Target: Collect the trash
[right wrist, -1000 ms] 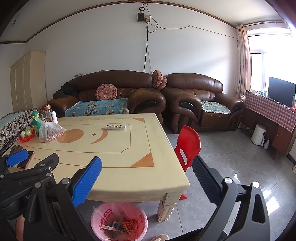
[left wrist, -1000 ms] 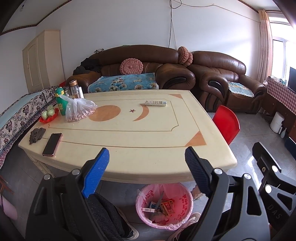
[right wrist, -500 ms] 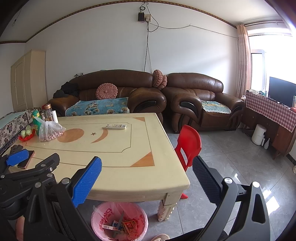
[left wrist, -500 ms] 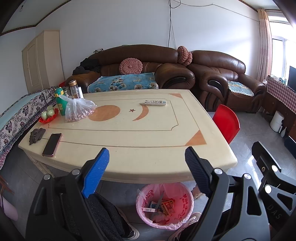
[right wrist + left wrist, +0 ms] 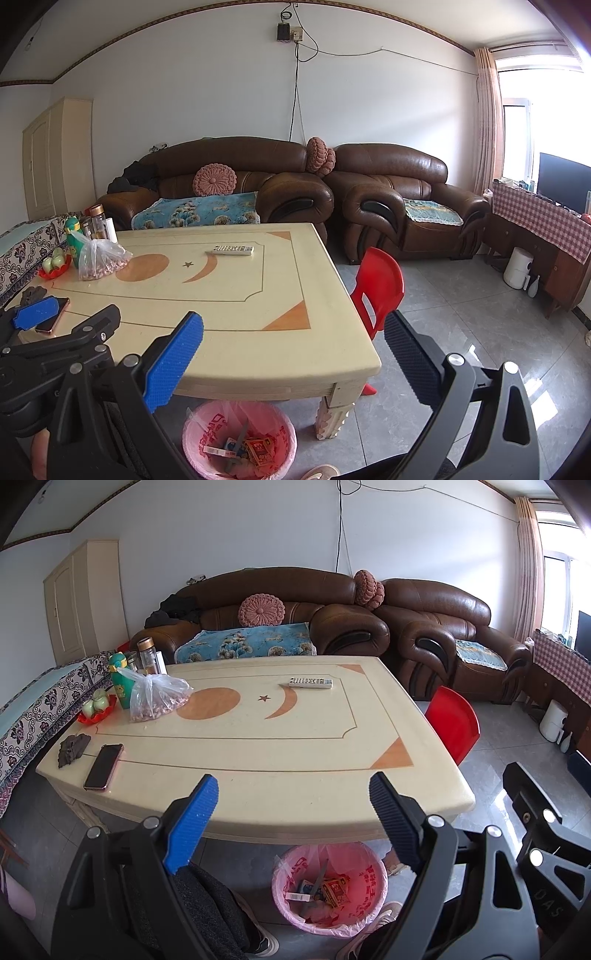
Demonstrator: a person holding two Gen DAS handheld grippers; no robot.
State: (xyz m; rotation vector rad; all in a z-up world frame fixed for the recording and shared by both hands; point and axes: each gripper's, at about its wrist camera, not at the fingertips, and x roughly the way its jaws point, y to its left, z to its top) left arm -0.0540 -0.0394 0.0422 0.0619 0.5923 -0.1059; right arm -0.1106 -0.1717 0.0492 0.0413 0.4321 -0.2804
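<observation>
A pink-lined trash bin [image 5: 369, 864] [image 5: 207, 424] stands on the floor under the near edge of the cream table [image 5: 295, 738] [image 5: 221, 295]. Small cartons and wrappers [image 5: 334, 888] [image 5: 258, 448] lie inside it. My left gripper [image 5: 292, 786] hovers open above the table's near edge and the bin, with nothing between its blue pads. To its right, my right gripper [image 5: 293, 321] is also open and empty over the table's near right corner. A dark crumpled scrap [image 5: 74, 748] [image 5: 33, 293] lies at the table's left end.
On the table are a phone [image 5: 103, 766], a remote [image 5: 310, 682] [image 5: 233, 250], a plastic bag of nuts [image 5: 155, 701], a green bottle [image 5: 120, 683] and a red fruit dish [image 5: 96, 709]. A red chair [image 5: 380, 291] stands at the right side. Brown sofas [image 5: 388, 184] line the far wall.
</observation>
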